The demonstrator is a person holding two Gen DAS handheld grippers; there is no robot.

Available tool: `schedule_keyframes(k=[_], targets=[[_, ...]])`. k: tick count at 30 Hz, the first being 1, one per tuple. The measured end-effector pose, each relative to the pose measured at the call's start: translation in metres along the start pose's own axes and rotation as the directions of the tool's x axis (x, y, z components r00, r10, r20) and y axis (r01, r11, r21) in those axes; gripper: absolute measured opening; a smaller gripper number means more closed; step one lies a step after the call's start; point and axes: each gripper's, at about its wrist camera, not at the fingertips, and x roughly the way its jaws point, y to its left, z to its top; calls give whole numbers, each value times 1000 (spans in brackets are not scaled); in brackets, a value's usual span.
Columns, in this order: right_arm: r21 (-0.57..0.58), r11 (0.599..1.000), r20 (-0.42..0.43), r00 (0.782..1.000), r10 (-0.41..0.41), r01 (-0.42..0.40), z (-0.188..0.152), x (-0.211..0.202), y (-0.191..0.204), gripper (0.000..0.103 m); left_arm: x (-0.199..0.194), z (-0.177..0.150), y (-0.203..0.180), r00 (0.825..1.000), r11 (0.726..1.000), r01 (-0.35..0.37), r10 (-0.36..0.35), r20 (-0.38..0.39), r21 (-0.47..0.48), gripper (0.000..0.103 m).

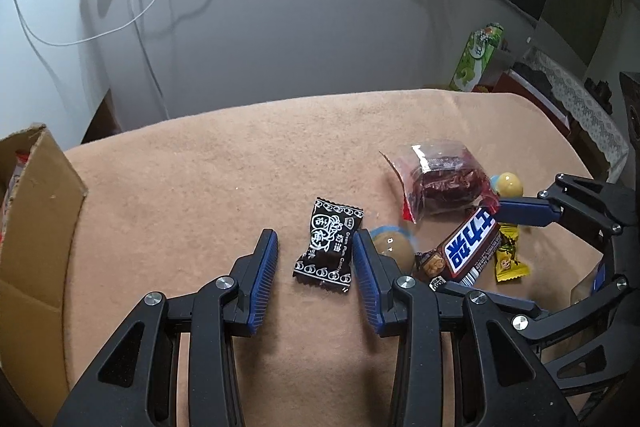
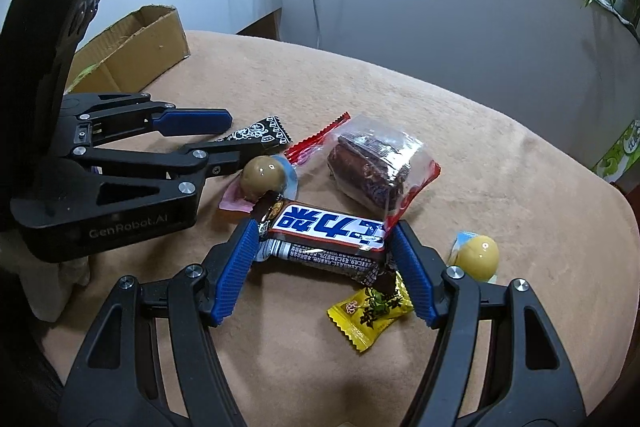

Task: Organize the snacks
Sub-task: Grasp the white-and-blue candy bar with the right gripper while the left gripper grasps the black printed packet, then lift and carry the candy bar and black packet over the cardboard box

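Observation:
A black candy packet [image 1: 326,247] with white print lies flat on the tan tablecloth [image 1: 200,167]. My left gripper [image 1: 315,233] stands open astride it, with a gap at the left pad. In the right wrist view that same gripper [image 2: 236,139] comes in from the left over the black packet [image 2: 260,133]. A brown chocolate bar [image 2: 328,231] with blue and white lettering lies crosswise between the fingers of my right gripper [image 2: 324,225], which is open, its pads at the wrapper's two ends. The bar [image 1: 472,243] rests on the cloth.
Around the bar lie a clear red-edged bag of dark fruit [image 2: 376,167], a brown ball candy [image 2: 262,175], a yellow ball candy [image 2: 478,255] and a yellow packet [image 2: 372,311]. An open cardboard box [image 1: 36,211] stands at the table's left end. A green carton [image 1: 478,55] stands beyond the far edge.

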Motion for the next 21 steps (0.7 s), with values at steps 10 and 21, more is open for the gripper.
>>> schedule_keyframes(k=[10,21], targets=[[-13,1000,-14,1000,-15,15,-1,6,4,64,3,1,-5,999,999,-32,32,-4,19,25],[6,1000,-9,1000,-1,1,-5,1,2,57,-4,-1,-6,999,999,-36,36,16,27,25]])
